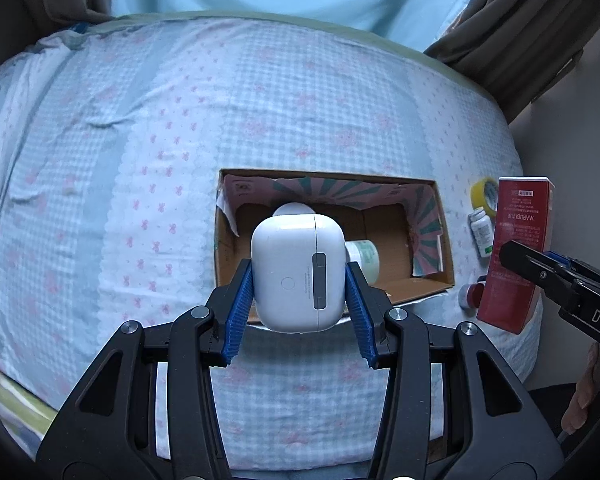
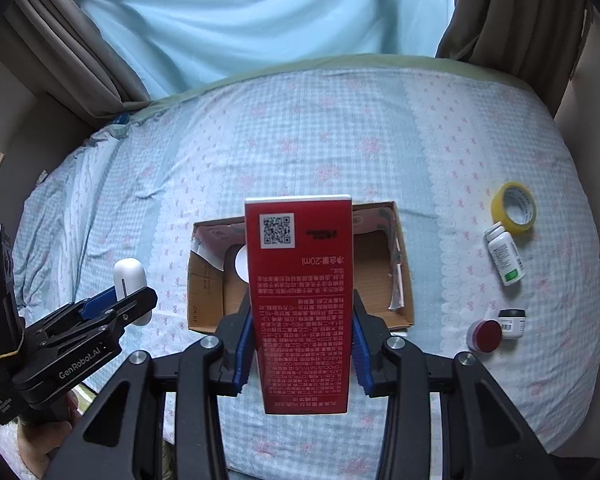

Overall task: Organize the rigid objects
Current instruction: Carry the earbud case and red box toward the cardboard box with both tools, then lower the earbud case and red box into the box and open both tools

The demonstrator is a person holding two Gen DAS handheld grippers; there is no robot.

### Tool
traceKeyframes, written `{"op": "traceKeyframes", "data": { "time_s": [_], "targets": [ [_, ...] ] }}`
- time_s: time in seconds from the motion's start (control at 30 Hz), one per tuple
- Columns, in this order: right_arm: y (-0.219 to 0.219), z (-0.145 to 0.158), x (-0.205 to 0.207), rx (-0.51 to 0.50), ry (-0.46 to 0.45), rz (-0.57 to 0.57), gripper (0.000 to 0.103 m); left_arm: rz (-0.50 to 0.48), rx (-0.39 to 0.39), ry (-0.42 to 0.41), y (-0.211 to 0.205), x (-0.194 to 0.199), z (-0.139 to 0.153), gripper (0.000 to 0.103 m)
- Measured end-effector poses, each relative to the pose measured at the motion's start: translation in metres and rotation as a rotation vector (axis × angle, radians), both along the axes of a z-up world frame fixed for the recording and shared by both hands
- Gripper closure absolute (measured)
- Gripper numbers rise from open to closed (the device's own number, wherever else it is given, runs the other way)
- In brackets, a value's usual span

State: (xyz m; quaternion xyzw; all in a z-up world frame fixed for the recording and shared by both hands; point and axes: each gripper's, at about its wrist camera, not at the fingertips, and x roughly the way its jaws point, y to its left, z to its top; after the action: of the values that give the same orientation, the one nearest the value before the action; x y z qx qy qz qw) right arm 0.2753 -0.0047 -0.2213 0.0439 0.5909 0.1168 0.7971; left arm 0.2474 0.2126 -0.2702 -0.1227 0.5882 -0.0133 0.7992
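Left hand-held gripper (image 1: 299,276) clamps earbud case (image 1: 299,270), seemingly above box (image 1: 432,280).

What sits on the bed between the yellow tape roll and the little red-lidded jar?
A white pill bottle lies on its side between the tape and the jar, shown best in the right wrist view.

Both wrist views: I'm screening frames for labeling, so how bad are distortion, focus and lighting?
Left wrist view: strong fisheye bends the bed's edge, dark corners, soft daylight; white earbud case sharp. Right wrist view: same bowing and vignette; red box sharp, its print readable; tape roll clear.
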Motion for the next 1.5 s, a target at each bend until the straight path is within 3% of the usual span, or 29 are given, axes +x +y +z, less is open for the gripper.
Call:
{"op": "traceKeyframes", "data": {
  "time_s": [0.33,0.67,0.97,1.13,1.2,1.23,1.27,1.3,1.33,1.5],
  "targets": [
    [0.012,-0.073,0.042,-0.057,0.145,0.008,0.065,-0.021,0.028,0.165,0.009,0.031,-0.091,0.062],
    [0.007,-0.143,0.079,-0.119,0.257,0.015,0.065,-0.098,0.051,0.256,-0.011,0.052,-0.150,0.062],
    [0.004,-0.191,0.097,-0.136,0.343,0.041,0.065,-0.148,0.093,0.336,-0.026,0.058,-0.186,0.061],
    [0.007,-0.203,0.100,-0.138,0.361,0.061,0.065,-0.175,0.118,0.328,-0.033,0.059,-0.189,0.061],
    [0.007,-0.203,0.101,-0.140,0.350,0.062,0.065,-0.181,0.122,0.323,-0.036,0.060,-0.185,0.053],
    [0.009,-0.203,0.102,-0.142,0.343,0.070,0.061,-0.182,0.109,0.321,-0.037,0.060,-0.183,0.019],
    [0.010,-0.202,0.102,-0.142,0.335,0.081,0.056,-0.183,0.100,0.320,-0.038,0.059,-0.180,0.002],
    [0.011,-0.200,0.102,-0.140,0.323,0.087,0.034,-0.182,0.096,0.304,-0.039,0.058,-0.178,0.000],
    [0.012,-0.198,0.102,-0.145,0.309,0.095,0.002,-0.190,0.093,0.303,-0.040,0.056,-0.177,0.000],
    [0.014,-0.191,0.103,-0.092,0.296,0.109,0.000,-0.203,0.100,0.295,-0.047,0.050,-0.169,0.000]
  ]
}}
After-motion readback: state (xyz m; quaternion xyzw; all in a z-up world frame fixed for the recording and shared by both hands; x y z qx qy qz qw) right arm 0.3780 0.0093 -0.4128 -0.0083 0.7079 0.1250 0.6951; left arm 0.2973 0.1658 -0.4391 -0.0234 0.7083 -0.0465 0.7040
